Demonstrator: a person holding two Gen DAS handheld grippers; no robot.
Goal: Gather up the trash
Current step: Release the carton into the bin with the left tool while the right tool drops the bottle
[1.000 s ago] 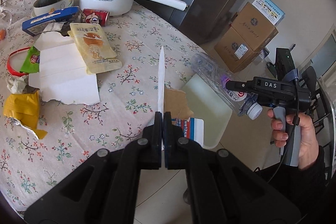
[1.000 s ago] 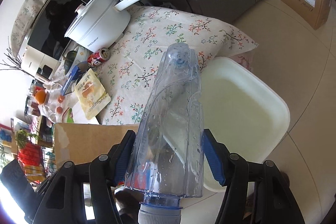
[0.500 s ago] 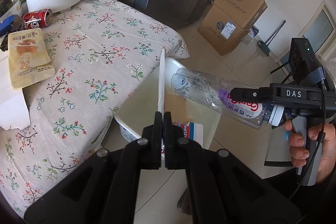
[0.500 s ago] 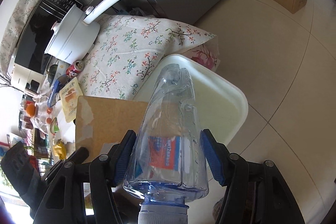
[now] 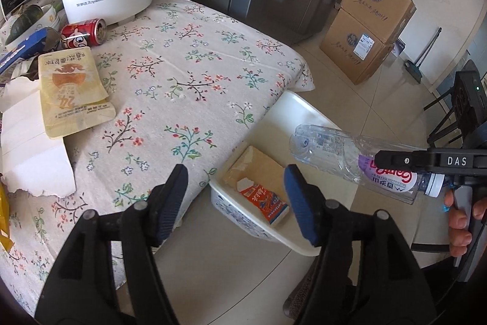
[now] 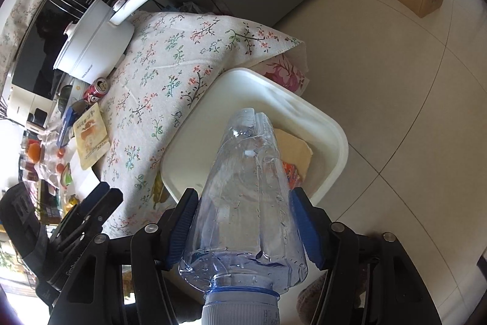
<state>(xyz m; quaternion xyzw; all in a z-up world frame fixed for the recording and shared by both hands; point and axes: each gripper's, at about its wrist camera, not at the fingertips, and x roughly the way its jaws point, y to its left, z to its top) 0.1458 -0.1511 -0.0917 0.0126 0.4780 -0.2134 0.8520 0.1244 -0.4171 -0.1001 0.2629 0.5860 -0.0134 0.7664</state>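
gripping clear crumpled plastic bottle [image 6: 252, 197] low centre, right gripper [image 6: 243, 229] clamped on its light, springy, slippery walls over white plastic bin [image 6: 304, 111]; left gripper [image 5: 236, 203] wide open, empty.

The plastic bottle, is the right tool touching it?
Touching. Right wrist view shows both blue pads pressed against the plastic bottle, the right tool clamping it above the white bin.

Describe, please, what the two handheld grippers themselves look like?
Both are matte black, with blue ribbed pads on their fingers and silver pivot bolts. The left gripper matches the right gripper, whose side reads "DAS" in white; it has a grey handle and black cable.
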